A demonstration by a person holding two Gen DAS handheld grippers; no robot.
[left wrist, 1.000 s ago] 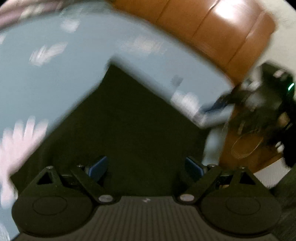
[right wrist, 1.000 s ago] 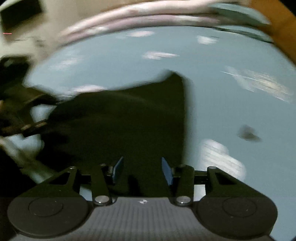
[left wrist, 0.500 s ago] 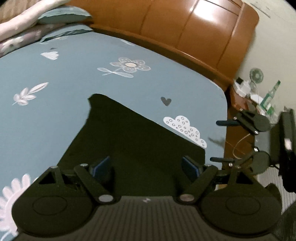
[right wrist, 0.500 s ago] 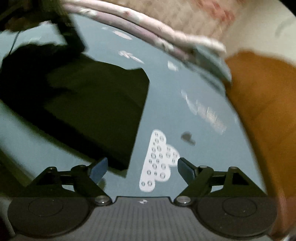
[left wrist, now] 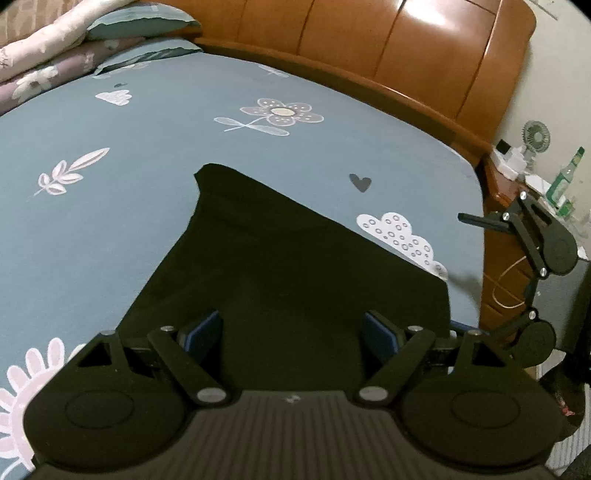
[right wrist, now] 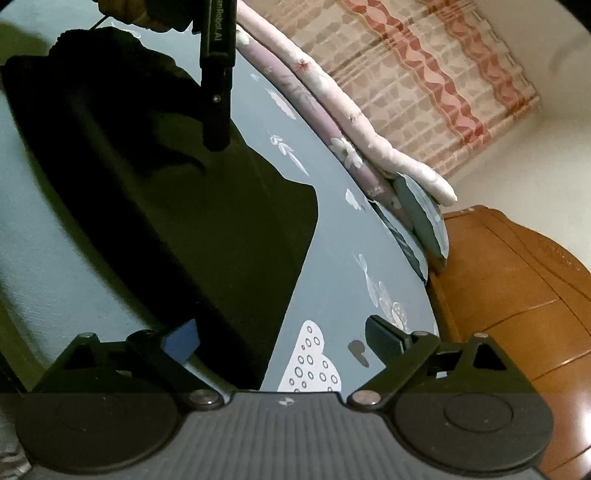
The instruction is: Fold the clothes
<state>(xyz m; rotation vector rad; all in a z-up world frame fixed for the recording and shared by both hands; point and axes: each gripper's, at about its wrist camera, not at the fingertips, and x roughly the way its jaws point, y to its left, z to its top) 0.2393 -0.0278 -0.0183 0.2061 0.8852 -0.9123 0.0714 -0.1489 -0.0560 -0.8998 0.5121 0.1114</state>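
The left gripper point(left wrist: 291, 332) stands wide open above the dark garment point(left wrist: 288, 266). Its blue pads point(left wrist: 201, 332) sit well apart, with the cloth lying flat beneath them; no pad presses on the fabric, and nothing is held.

The right gripper point(right wrist: 282, 341) also stands wide open. Its jaws have just been opening, and nothing is between them. The left pad hangs over the near edge of the garment point(right wrist: 177, 221); the right pad hangs over the bedsheet point(right wrist: 332, 266), near a white cloud print point(right wrist: 312, 363). In the left wrist view the right gripper point(left wrist: 480, 251) appears at the right edge of the bed, apart from the cloth.

The garment lies spread on the blue printed bedsheet point(left wrist: 110, 206), one corner pointing toward the wooden headboard point(left wrist: 406, 59). Folded bedding and a pillow point(left wrist: 144, 22) lie at the far side of the bed.

Differences from the earlier frames:
- One second ago the right jaws stood much narrower, over the dark cloth; they now stand wide.
- The right wrist view has rolled; the bed now runs diagonally through it.
- The left jaws keep the same width.
- The left wrist view, blurred a second ago, is now sharp.
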